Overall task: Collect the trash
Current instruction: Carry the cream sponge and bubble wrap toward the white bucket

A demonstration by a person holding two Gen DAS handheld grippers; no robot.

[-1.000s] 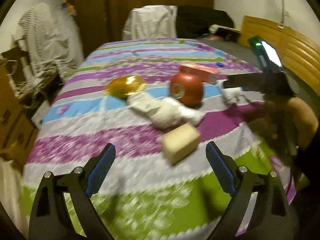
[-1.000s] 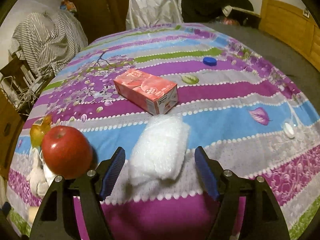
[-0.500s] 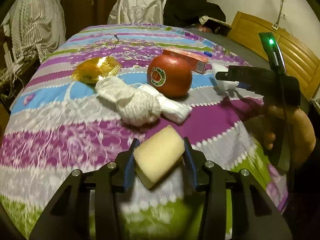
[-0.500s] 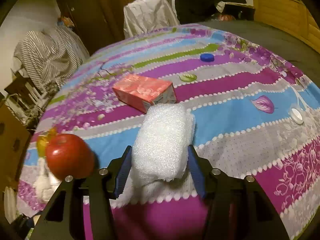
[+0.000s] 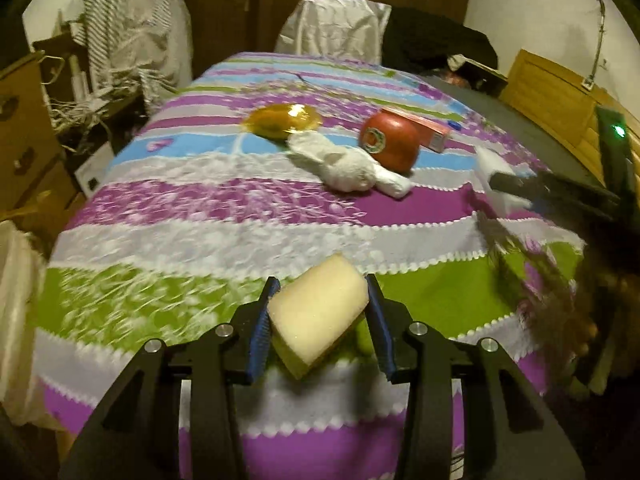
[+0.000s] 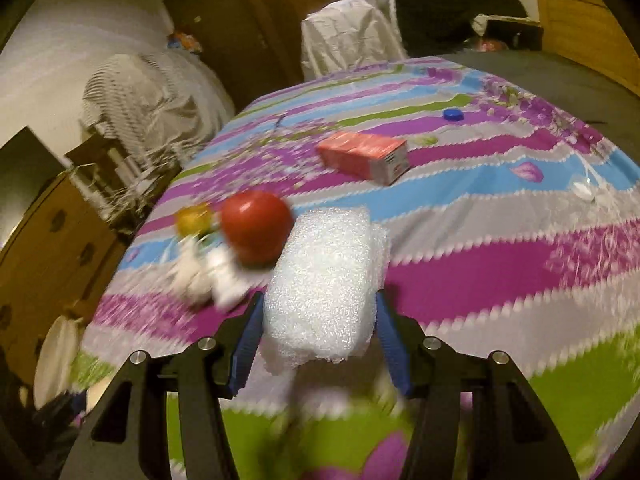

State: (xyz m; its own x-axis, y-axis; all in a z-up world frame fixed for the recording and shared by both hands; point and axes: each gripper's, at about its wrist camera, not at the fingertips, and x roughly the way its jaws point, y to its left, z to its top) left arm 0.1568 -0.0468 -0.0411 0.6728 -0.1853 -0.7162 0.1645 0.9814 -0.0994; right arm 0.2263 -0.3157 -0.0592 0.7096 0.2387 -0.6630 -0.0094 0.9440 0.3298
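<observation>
My left gripper (image 5: 320, 320) is shut on a pale yellow sponge block (image 5: 318, 314) and holds it above the near edge of the striped bedspread (image 5: 200, 236). My right gripper (image 6: 320, 320) is shut on a white wad of bubble wrap (image 6: 326, 280), lifted over the bed. It also shows at the right of the left wrist view (image 5: 496, 184), still holding the wad. On the bed lie a yellow wrapper (image 5: 282, 120), a crumpled white tissue (image 5: 348, 166), a red apple (image 5: 390, 142), a pink carton (image 6: 364, 156) and a blue cap (image 6: 453, 114).
A wooden dresser (image 6: 48, 240) and a white bag (image 5: 16, 304) stand left of the bed. Clothes hang on a rack (image 5: 132, 32) at the back left. A chair with white and black clothes (image 5: 336, 28) stands behind the bed. A wooden headboard (image 5: 560, 108) is at the right.
Both grippers closed, the left on the sponge block and the right on the bubble wrap, then lifted and drew back toward the near edge of the bed.
</observation>
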